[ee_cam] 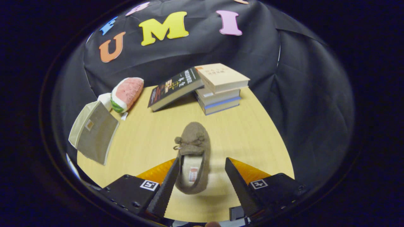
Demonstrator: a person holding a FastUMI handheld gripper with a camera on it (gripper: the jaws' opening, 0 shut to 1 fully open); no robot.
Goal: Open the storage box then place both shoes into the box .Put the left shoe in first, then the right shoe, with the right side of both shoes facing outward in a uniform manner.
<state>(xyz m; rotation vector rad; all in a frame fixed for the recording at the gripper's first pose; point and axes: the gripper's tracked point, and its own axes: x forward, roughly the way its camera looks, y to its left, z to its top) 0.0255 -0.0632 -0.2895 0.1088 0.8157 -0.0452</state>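
A brown suede moccasin (193, 154) lies on the wooden table (249, 138), toe pointing away from me, its heel end between my fingers. My gripper (202, 171) stands open; the left finger (167, 186) sits right at the shoe's left side and the right finger (236, 186) is clear of it by a gap. A beige fabric storage box (94, 134) stands at the table's left edge, beyond the left finger, its lid or flap tilted up toward me; I cannot see inside it.
A watermelon-slice plush (126, 94) lies behind the box. A stack of books (219, 91) sits at the back of the table, with a dark book (173, 90) leaning against it. Black cloth walls surround the table.
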